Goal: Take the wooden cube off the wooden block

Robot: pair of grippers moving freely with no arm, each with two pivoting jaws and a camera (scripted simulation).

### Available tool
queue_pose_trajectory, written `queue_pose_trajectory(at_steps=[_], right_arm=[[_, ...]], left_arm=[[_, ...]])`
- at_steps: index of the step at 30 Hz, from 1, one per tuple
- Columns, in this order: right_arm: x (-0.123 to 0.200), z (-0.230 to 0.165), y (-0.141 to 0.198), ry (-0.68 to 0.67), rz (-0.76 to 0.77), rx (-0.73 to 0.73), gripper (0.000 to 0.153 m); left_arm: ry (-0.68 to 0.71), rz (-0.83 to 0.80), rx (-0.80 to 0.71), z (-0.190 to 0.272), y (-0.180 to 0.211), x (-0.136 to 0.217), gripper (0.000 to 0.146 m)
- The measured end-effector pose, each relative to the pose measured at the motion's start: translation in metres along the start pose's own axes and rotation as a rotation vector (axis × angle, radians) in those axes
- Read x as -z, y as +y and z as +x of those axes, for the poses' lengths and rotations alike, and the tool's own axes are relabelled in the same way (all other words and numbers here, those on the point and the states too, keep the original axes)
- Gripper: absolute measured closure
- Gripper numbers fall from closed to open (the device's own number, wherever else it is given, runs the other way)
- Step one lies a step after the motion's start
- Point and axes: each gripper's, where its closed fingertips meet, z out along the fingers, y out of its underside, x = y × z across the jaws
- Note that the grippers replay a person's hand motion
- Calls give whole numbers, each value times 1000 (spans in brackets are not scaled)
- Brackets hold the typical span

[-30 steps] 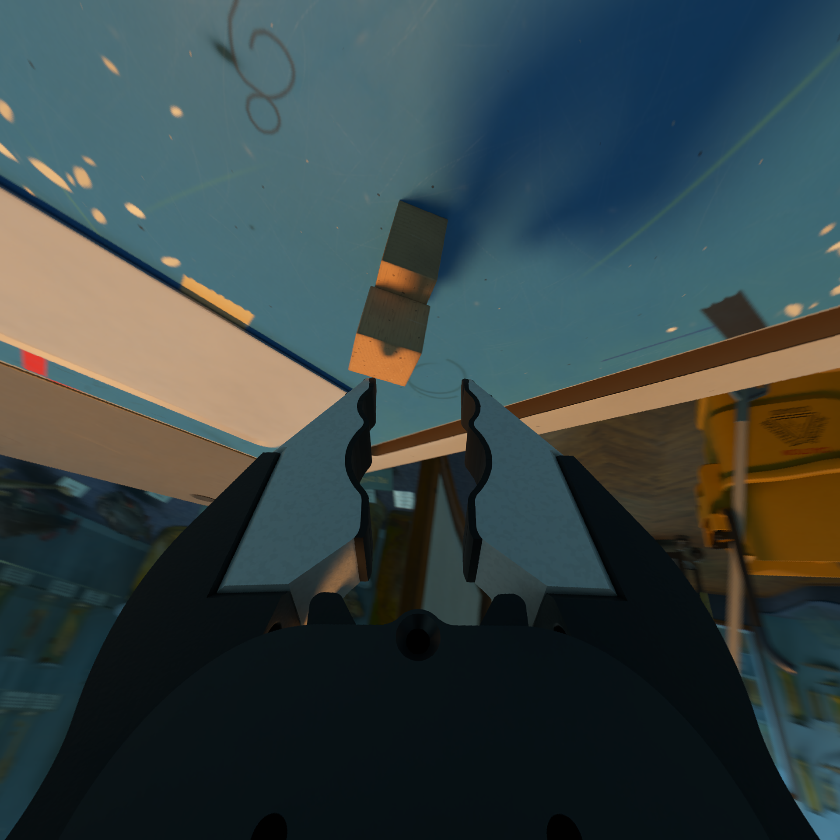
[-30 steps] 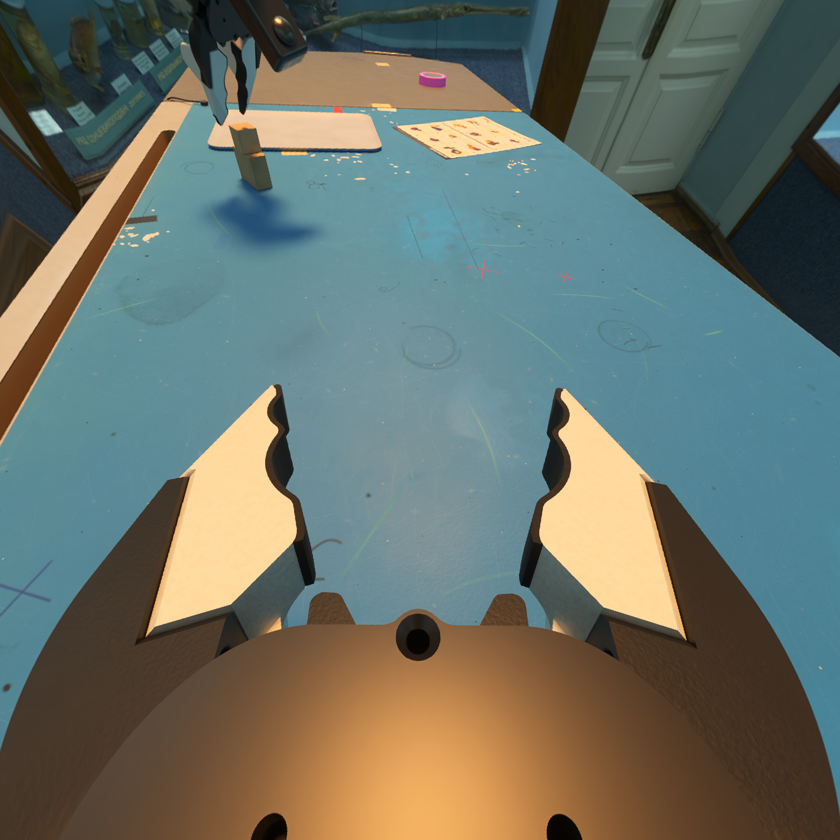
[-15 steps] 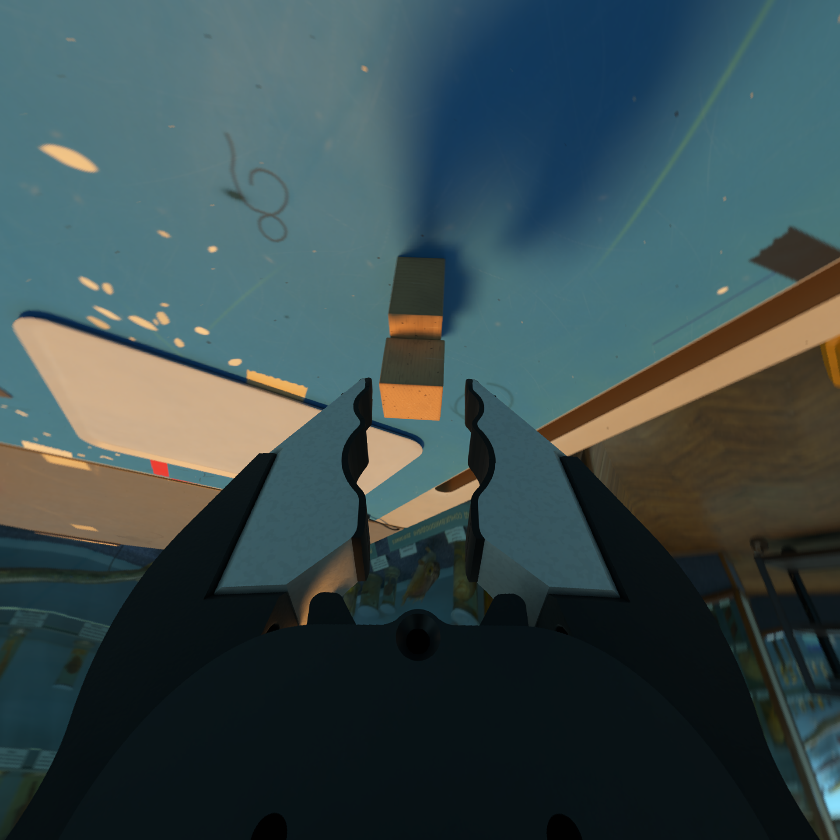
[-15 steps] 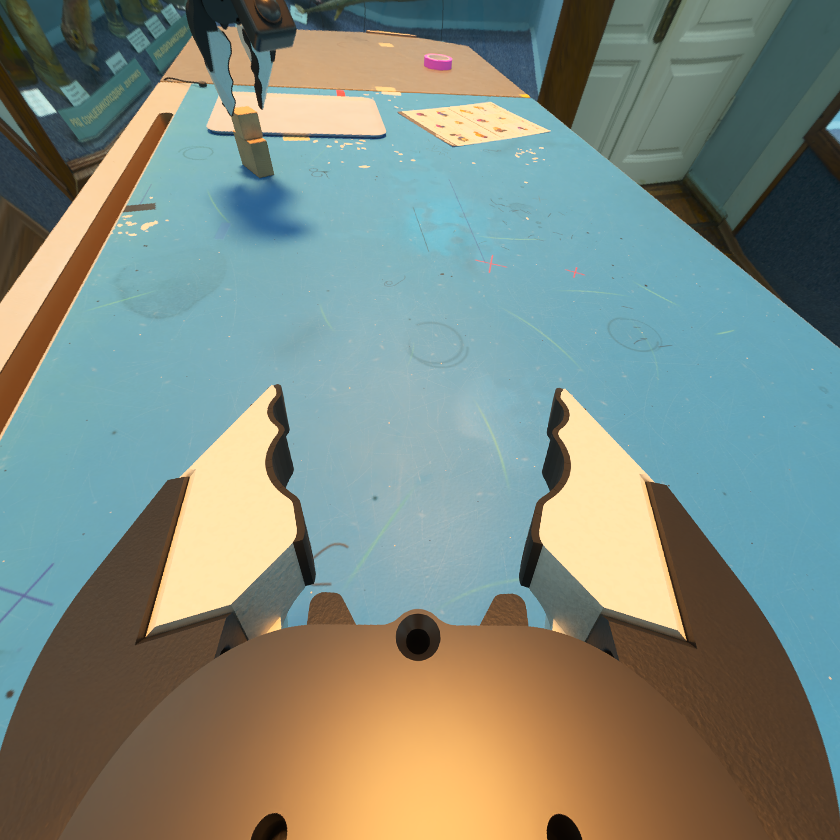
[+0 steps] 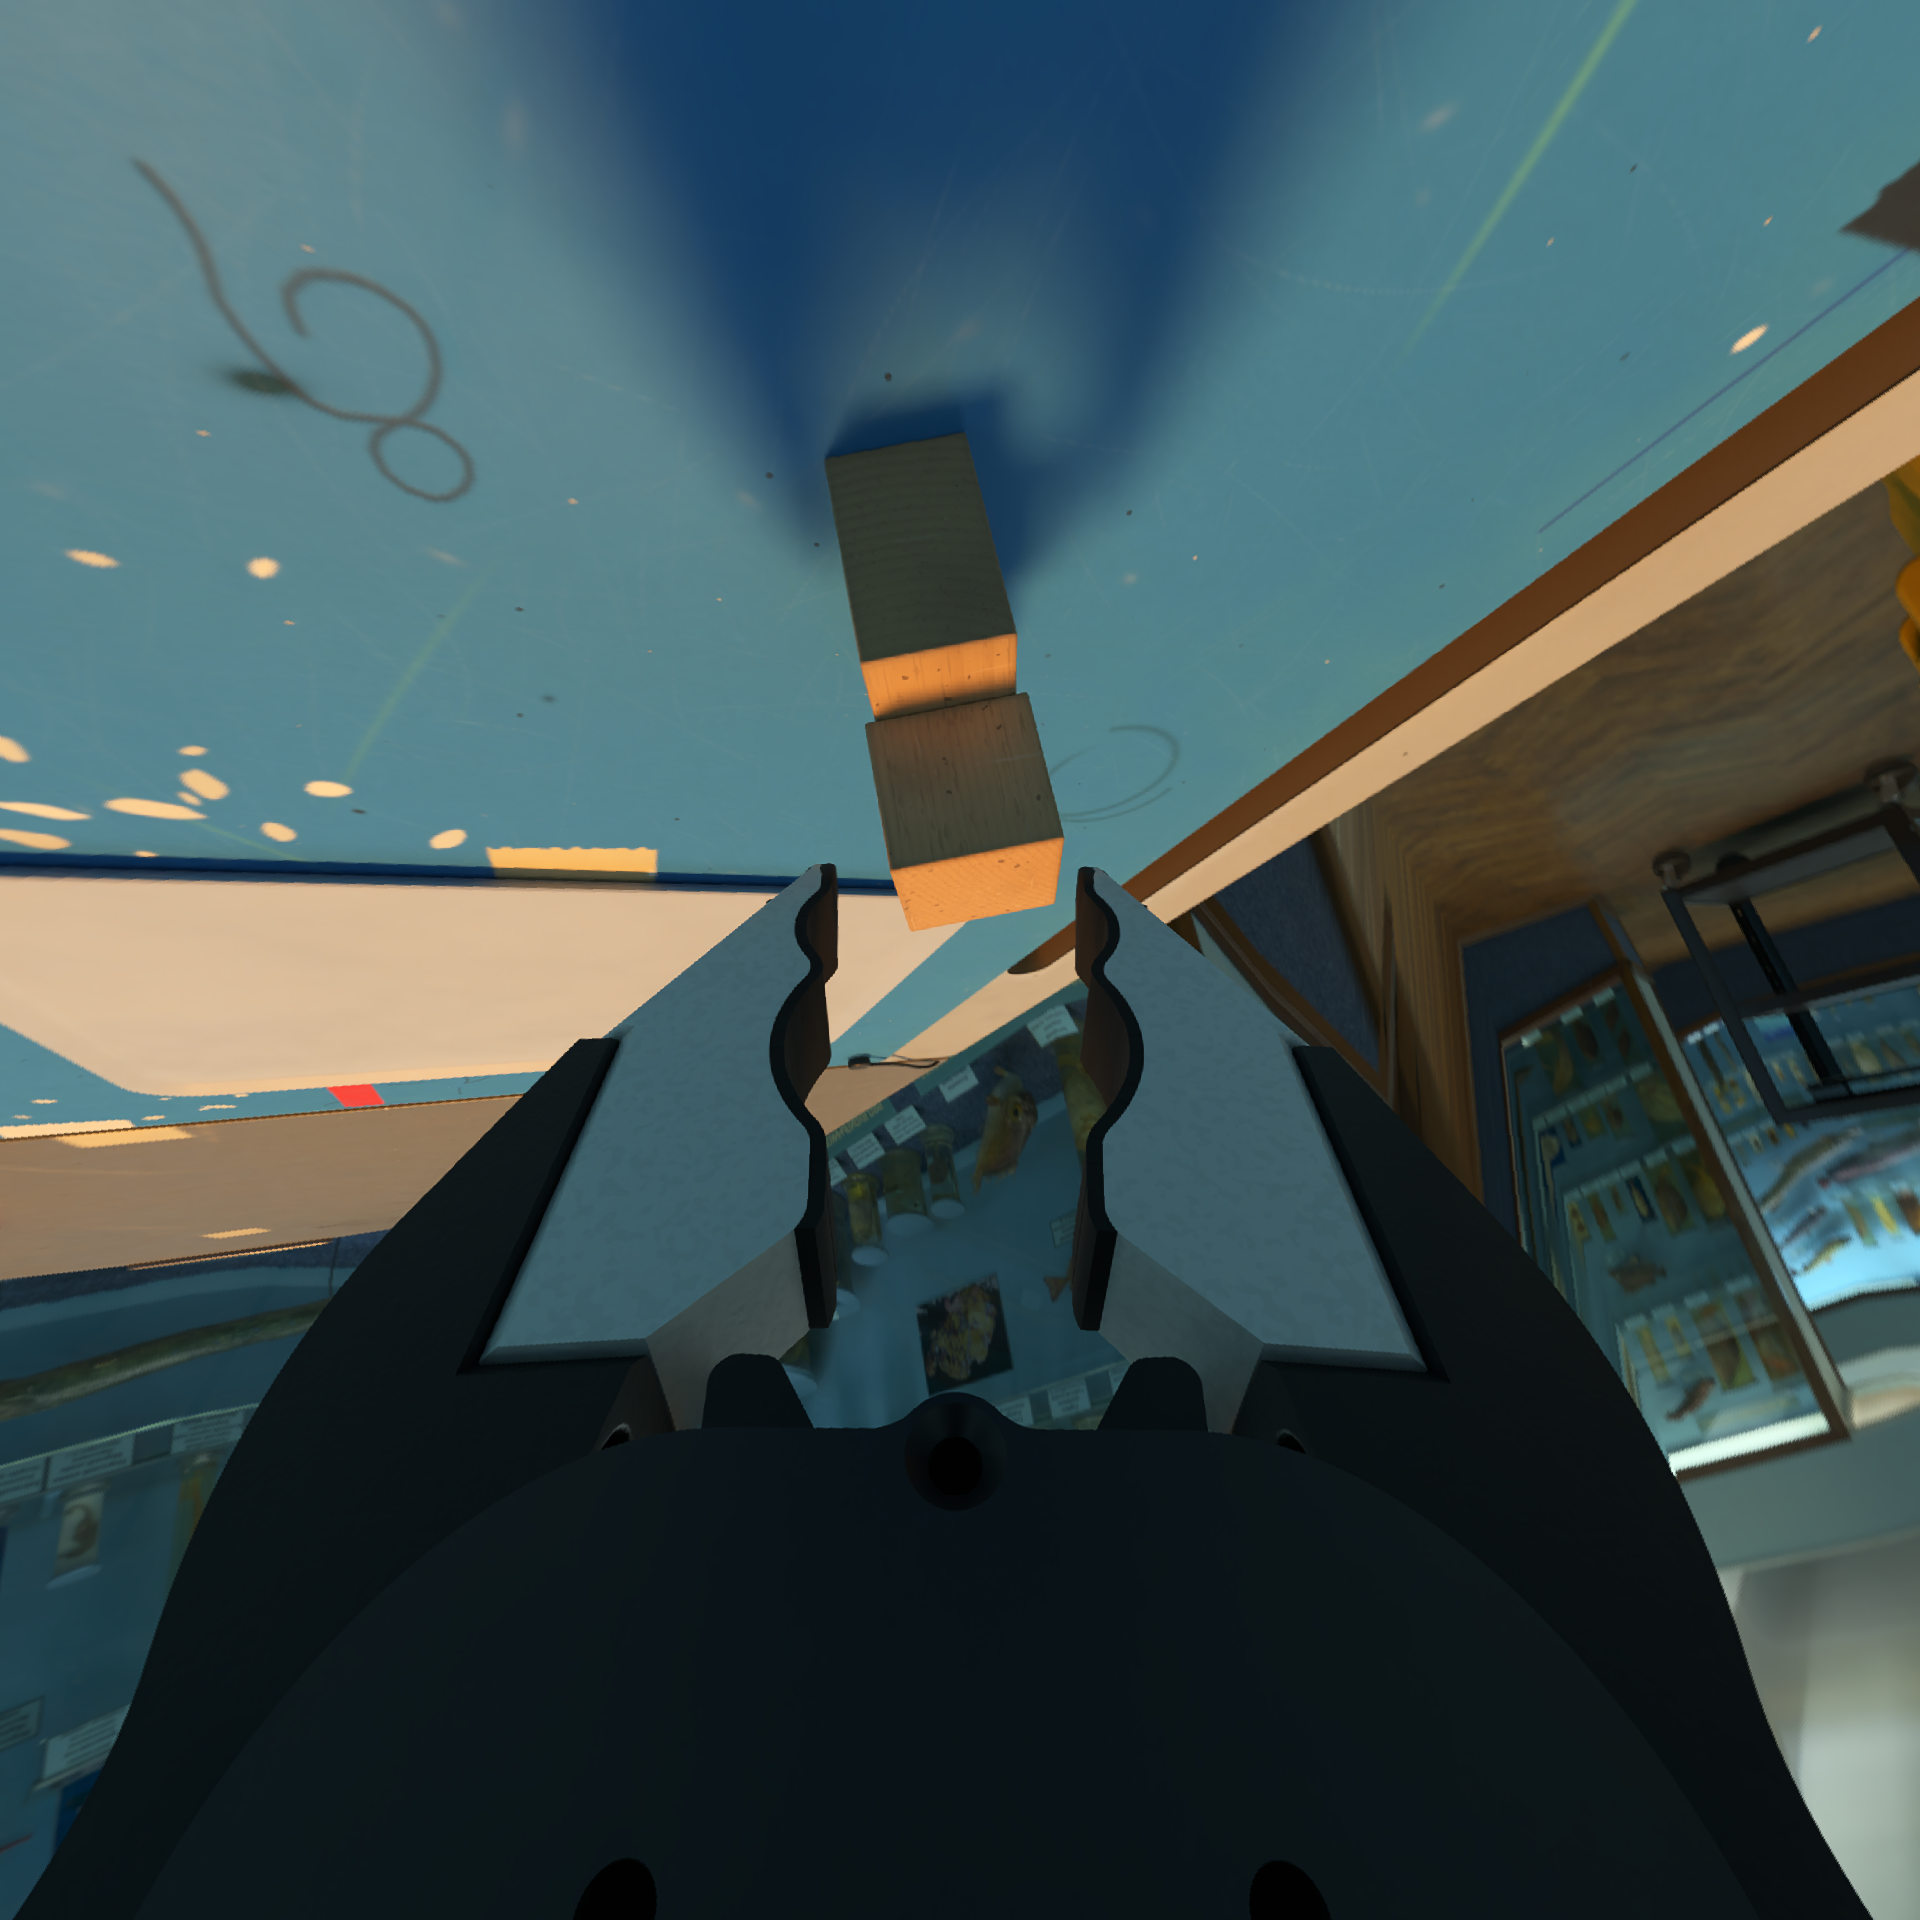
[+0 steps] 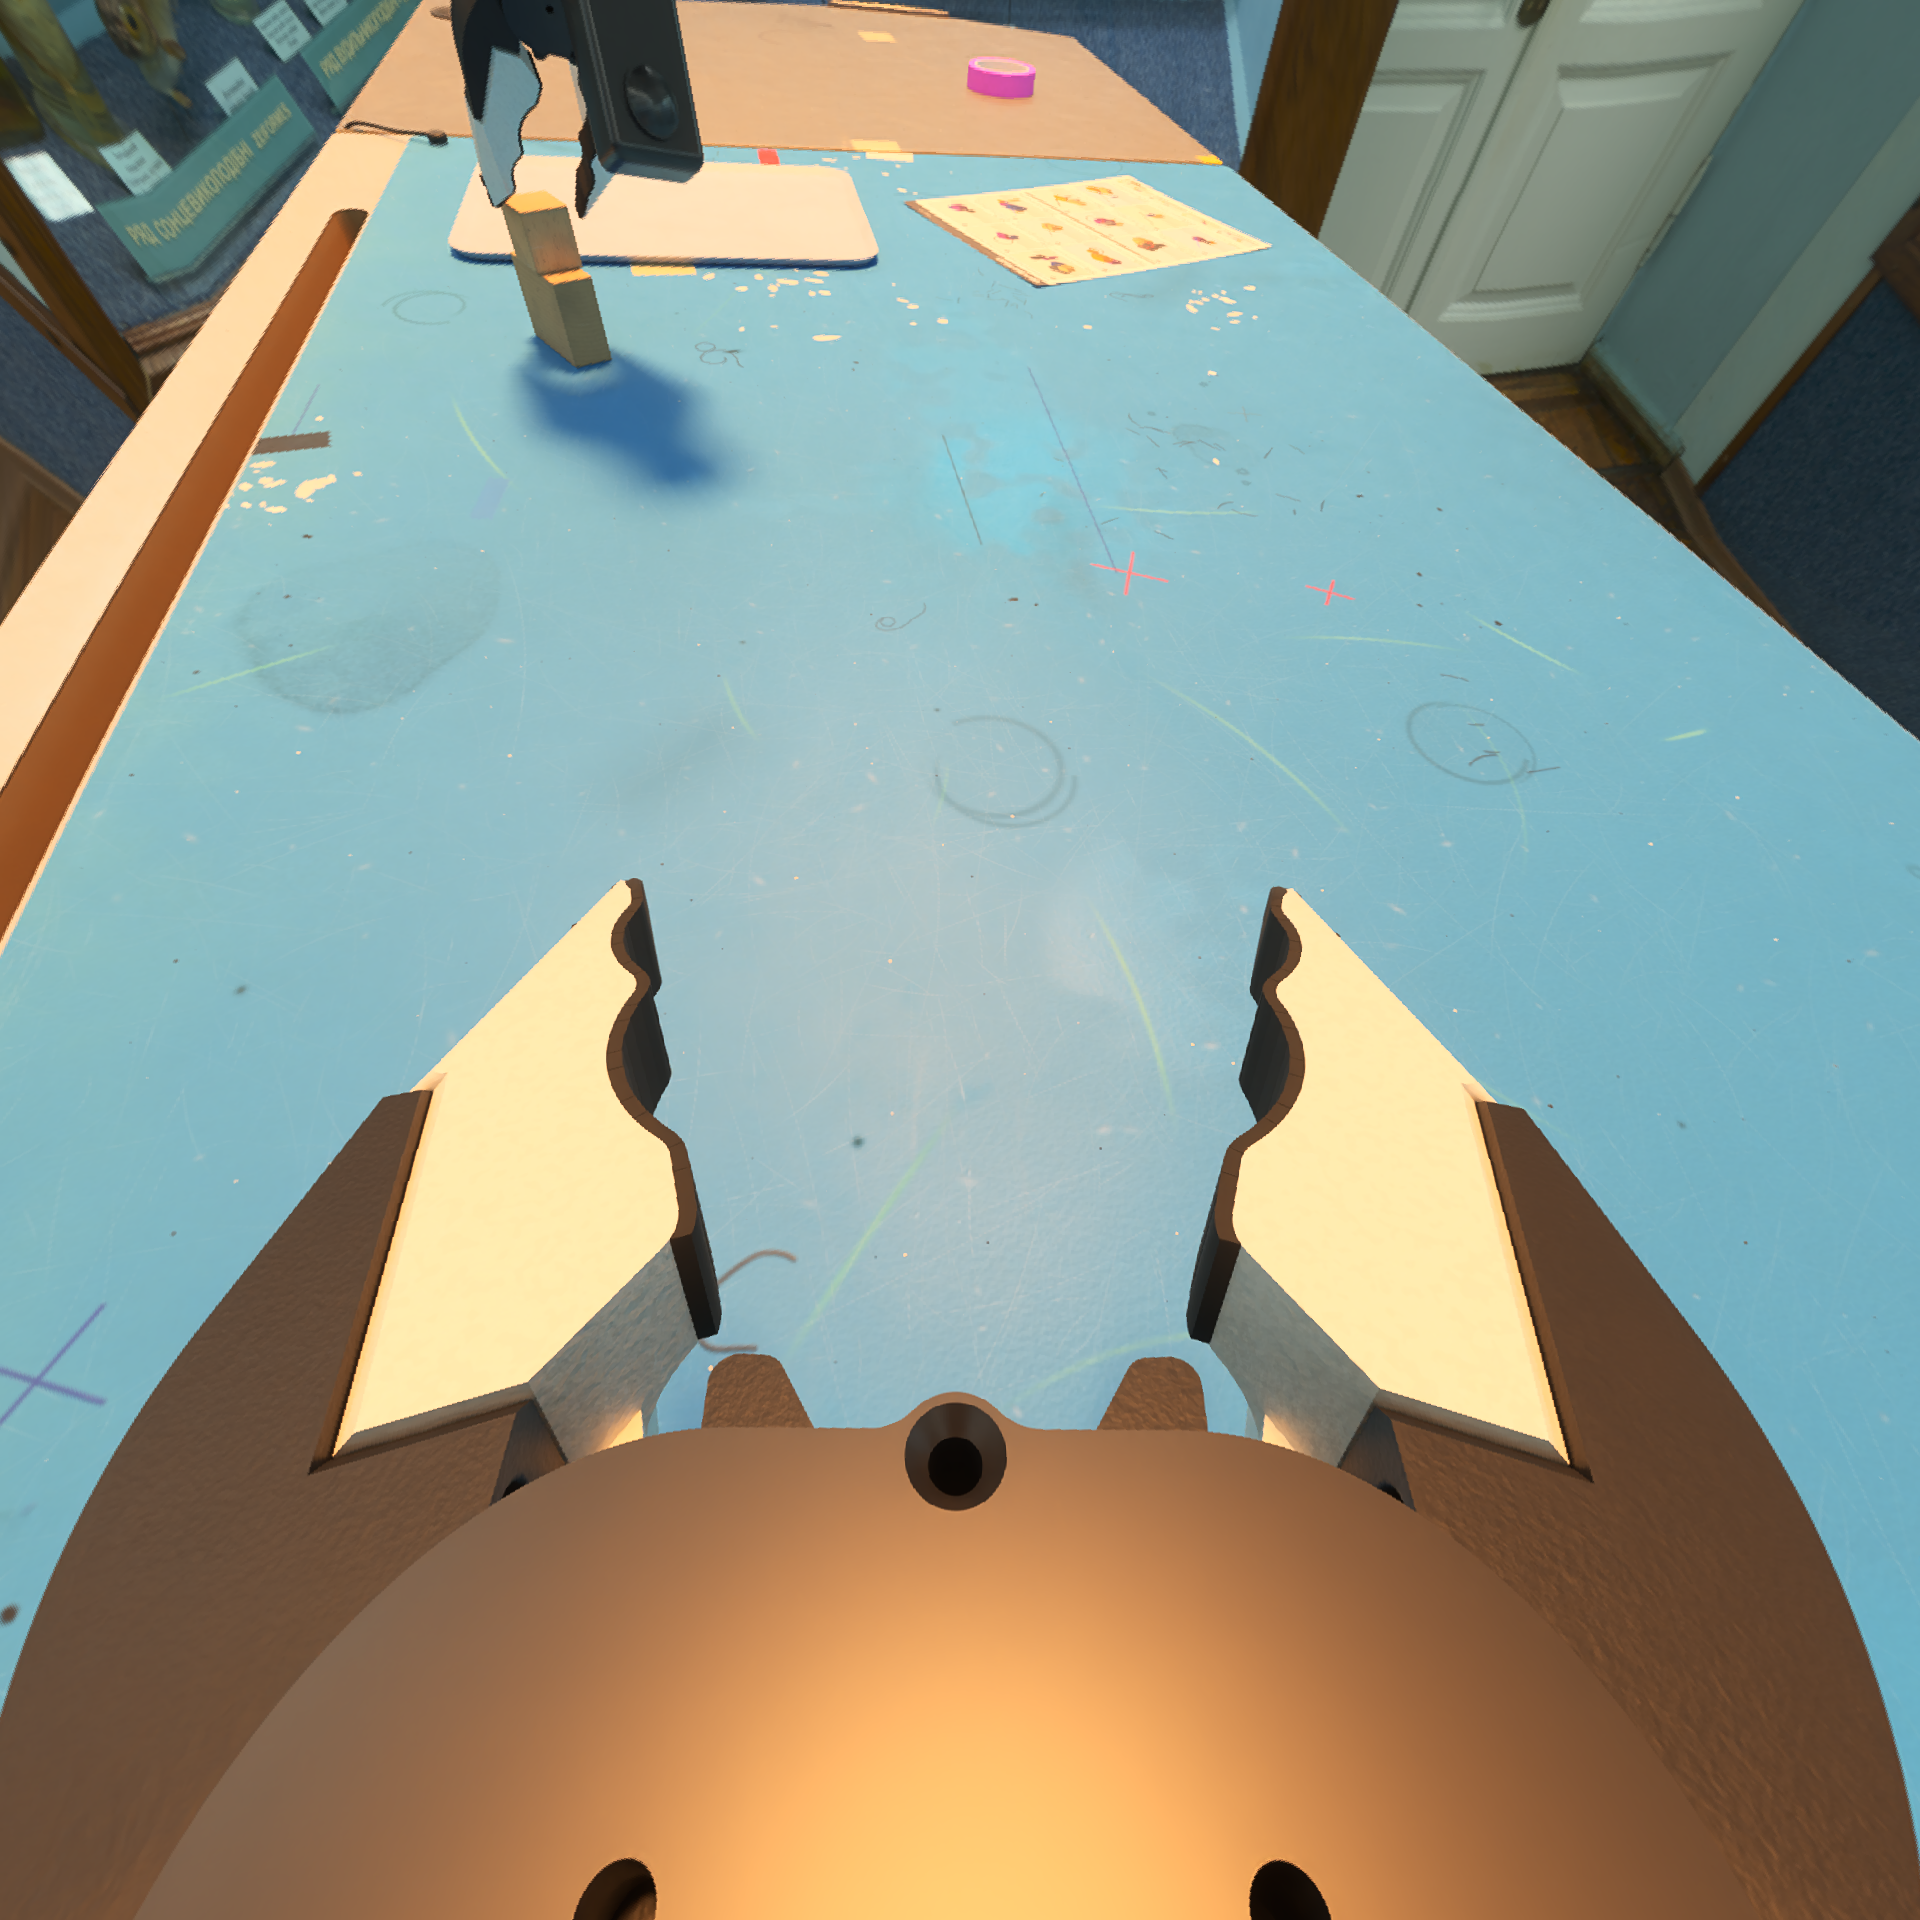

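Observation:
A wooden cube [image 5: 961, 800] sits on a wooden block [image 5: 920, 556] on the blue table; its top is slightly offset from the block. My left gripper [image 5: 956, 883] is open, pointing down at the stack, with its fingertips just at the cube's top on either side, not touching it. In the right wrist view the cube [image 6: 542, 234], the block [image 6: 571, 317] and the left gripper [image 6: 540, 195] above them stand at the far left of the table. My right gripper [image 6: 956, 894] is open and empty, low over the near part of the table, far from the stack.
A white mat [image 6: 727, 213] lies just behind the stack. A printed sheet [image 6: 1091, 223] lies at the far right, a pink tape roll [image 6: 1001, 77] beyond on a brown board. The table's wooden side rail [image 6: 156, 436] runs along the left. White doors stand at the right.
My left gripper has come closer to the stack, so its open fingertips now flank the cube's top. The right gripper has drifted slightly forward and stays open.

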Motion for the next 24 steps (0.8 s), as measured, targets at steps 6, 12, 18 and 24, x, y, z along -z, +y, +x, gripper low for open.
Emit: queue_pose_trajectory(at_steps=[6,12,18,24], right_arm=[[0,1,-1,-1,1,-1,38],[1,0,0,-3,5,-3,38],[3,1,1,-4,16,-6,38],[9,4,5,-1,32,-20,39]], left_arm=[[66,-95,-18,3,5,-13,110],[101,-120,44,7,6,-9,112],[53,117,313,2,2,19,112],[-129,643,678,-31,-18,95,112]])
